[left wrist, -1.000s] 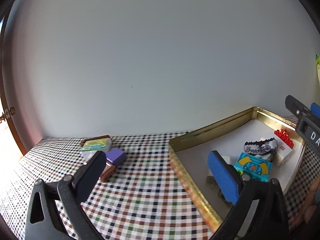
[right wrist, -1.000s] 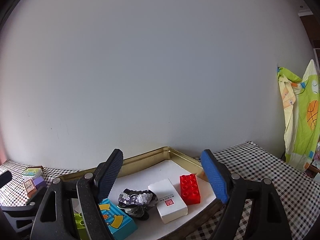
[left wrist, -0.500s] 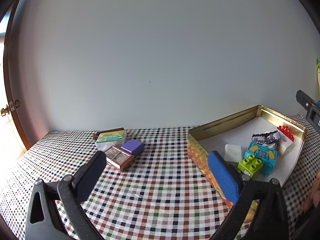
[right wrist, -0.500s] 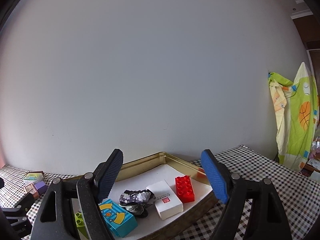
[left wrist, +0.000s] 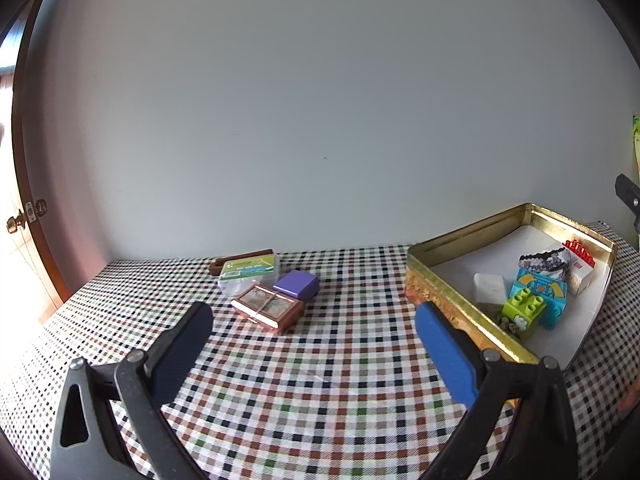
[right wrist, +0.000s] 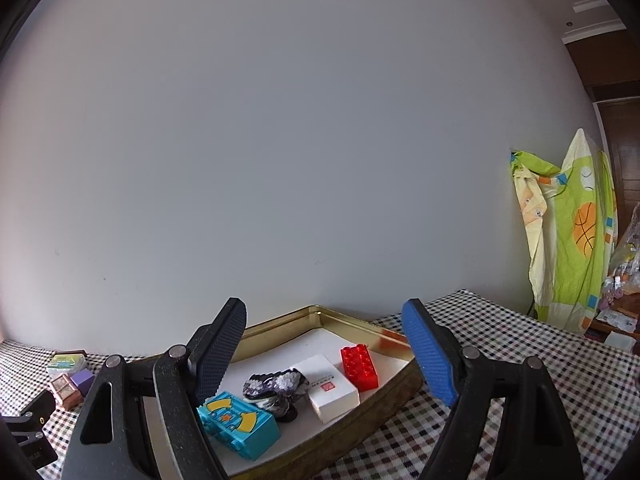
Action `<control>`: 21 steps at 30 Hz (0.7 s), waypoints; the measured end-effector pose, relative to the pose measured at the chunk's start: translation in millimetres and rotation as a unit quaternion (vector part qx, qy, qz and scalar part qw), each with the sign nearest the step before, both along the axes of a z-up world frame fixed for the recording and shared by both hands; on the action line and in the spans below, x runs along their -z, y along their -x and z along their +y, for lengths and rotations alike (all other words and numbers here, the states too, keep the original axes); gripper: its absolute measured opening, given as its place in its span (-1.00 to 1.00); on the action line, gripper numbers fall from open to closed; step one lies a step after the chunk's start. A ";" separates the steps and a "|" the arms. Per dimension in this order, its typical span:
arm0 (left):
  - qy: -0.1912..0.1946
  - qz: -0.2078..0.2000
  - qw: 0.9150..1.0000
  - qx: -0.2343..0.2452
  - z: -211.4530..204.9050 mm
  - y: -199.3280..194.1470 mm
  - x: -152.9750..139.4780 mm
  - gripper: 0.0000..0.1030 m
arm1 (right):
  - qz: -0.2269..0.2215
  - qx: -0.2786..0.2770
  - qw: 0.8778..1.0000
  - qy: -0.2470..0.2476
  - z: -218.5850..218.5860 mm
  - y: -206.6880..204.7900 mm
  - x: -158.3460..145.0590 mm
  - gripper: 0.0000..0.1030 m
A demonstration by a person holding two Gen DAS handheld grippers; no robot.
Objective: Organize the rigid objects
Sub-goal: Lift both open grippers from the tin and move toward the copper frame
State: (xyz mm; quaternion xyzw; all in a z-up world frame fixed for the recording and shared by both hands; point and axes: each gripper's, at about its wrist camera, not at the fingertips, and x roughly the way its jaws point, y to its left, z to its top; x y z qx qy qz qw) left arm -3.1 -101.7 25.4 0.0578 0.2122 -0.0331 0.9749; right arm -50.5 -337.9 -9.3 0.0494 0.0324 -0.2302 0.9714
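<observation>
**Shiny tin, matt plastic, woven check**

The tablecloth (left wrist: pixel 320 380) looks like woven cloth, matt, in a fine check. On it the gold tin (left wrist: pixel 448 304) is metal, glossy, with an embossed outer wall and a smooth white paper-like lining. Inside, the red brick (right wrist: pixel 359 367), the green brick (left wrist: pixel 525 307) and the turquoise block (right wrist: pixel 240 424) are smooth moulded plastic with a slight sheen; the white box (right wrist: pixel 332 388) looks like matt card. The sequinned piece (right wrist: pixel 276 386) glitters, rough-surfaced. Outside, the copper-edged case (left wrist: pixel 267 307) gleams, the purple box (left wrist: pixel 297 284) is matt, and the clear box (left wrist: pixel 249 273) is transparent plastic. The finger pads (right wrist: pixel 219 354) are ribbed and matt.
</observation>
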 end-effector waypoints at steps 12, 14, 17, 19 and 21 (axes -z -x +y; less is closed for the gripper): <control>-0.002 0.007 1.000 -0.013 45.7 -10.4 4.9 0.99 | 0.041 -0.030 0.999 -0.012 33.4 -9.7 6.4 0.59; -0.002 0.008 1.000 -0.022 55.8 -13.6 5.4 0.99 | 0.044 -0.037 0.998 -0.009 41.4 -12.5 7.1 0.59; 0.003 0.012 0.999 -0.036 72.8 -20.3 6.9 0.99 | 0.045 -0.051 0.998 -0.010 55.8 -17.0 8.0 0.59; 0.007 0.017 0.999 -0.046 84.9 -24.7 8.3 0.99 | 0.049 -0.064 0.997 -0.010 68.0 -22.4 9.0 0.59; 0.013 0.021 0.998 -0.055 96.9 -28.7 10.0 0.99 | 0.052 -0.074 0.996 -0.009 80.1 -27.6 10.1 0.59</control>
